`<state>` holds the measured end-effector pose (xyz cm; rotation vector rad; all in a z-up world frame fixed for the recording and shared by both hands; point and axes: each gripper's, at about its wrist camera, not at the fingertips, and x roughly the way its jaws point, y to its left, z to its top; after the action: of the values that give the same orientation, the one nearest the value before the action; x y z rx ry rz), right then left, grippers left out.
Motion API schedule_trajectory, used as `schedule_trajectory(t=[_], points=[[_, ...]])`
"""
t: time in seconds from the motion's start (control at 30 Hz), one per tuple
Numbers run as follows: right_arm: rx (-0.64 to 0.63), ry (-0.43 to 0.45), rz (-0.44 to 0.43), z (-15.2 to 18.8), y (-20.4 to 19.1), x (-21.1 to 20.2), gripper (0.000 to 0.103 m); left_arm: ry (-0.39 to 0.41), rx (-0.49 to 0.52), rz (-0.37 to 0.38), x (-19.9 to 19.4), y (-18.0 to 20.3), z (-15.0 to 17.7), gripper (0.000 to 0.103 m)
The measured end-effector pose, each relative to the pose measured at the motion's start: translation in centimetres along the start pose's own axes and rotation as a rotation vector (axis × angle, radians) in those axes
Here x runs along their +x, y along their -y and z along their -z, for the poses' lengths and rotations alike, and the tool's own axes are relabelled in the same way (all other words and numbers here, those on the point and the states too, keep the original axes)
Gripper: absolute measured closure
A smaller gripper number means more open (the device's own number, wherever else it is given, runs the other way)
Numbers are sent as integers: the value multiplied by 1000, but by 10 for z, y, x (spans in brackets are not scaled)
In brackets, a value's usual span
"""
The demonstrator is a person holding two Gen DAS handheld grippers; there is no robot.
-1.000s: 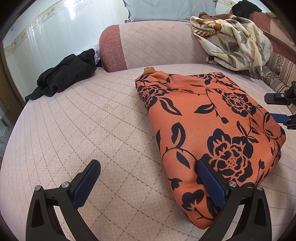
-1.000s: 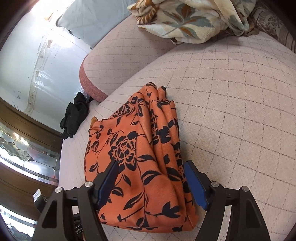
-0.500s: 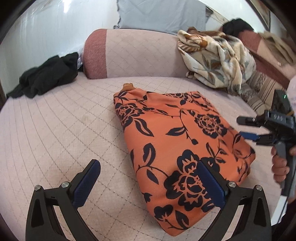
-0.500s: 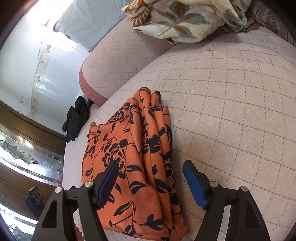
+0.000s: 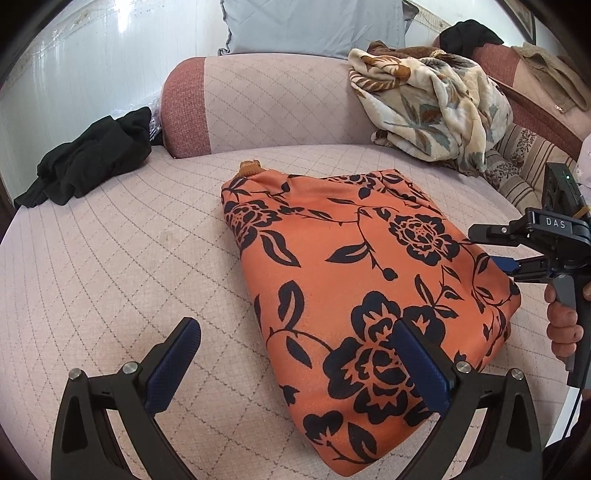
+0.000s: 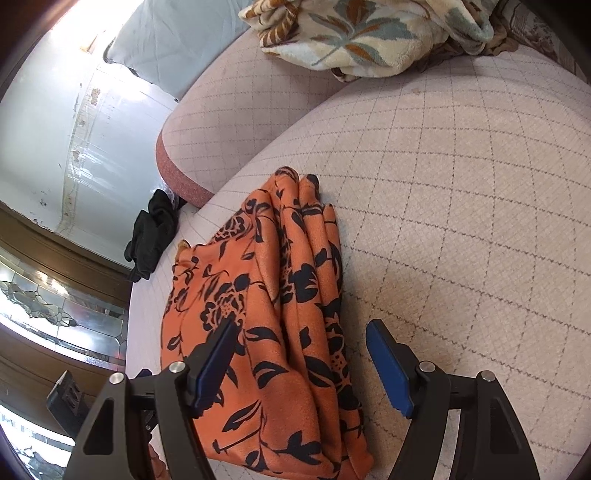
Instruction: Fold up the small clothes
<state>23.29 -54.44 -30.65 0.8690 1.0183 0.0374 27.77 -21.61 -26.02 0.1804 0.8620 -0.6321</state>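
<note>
The sofa (image 5: 110, 266) seat serves as folding surface. On it lies the orange garment (image 5: 362, 280), folded compact, seemingly finished. Both grippers hover spread wide, gripping nothing: left gripper (image 5: 295, 362) straddling its near corner, right gripper (image 6: 303, 362) over its layered edge.

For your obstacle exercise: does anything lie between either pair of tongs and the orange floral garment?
Nothing visible does. The left tongs and right tongs stand open directly over the orange floral garment's near edges.

Quilted pink sofa (image 5: 110, 258); blue cushion (image 5: 314, 26); bright white wall (image 6: 48, 110).
</note>
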Motion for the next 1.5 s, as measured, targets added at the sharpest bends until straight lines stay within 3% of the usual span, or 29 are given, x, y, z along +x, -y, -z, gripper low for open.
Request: schedule_trajectory(t=[0.23, 0.43, 0.63, 0.8, 0.87, 0.93, 1.13, 1.27, 1.5], points=[[5, -22, 1, 3, 1, 11, 28, -15, 6, 7, 7, 5, -2, 0], [17, -64, -16, 7, 2, 29, 28, -45, -19, 57, 17, 8, -2, 0], [27, -65, -84, 11, -6, 44, 29, -129, -157, 219, 35, -5, 1, 0], [-7, -54, -77, 17, -21, 53, 33, -163, -263, 319, 41, -12, 6, 4], [-23, -46, -56, 20, -25, 54, 39, -158, -269, 309, 39, -12, 7, 11], [-40, -42, -47, 22, -31, 54, 49, -146, -265, 291, 35, -13, 8, 25], [-112, -5, 26, 28, -56, 50, 60, -103, -261, 277, 27, -19, 6, 50], [-146, 18, 55, 30, -69, 44, 63, -84, -214, 247, 21, -14, 6, 56], [-181, 24, 28, 42, -83, 29, 67, -42, -172, 184, -16, -13, 11, 59]])
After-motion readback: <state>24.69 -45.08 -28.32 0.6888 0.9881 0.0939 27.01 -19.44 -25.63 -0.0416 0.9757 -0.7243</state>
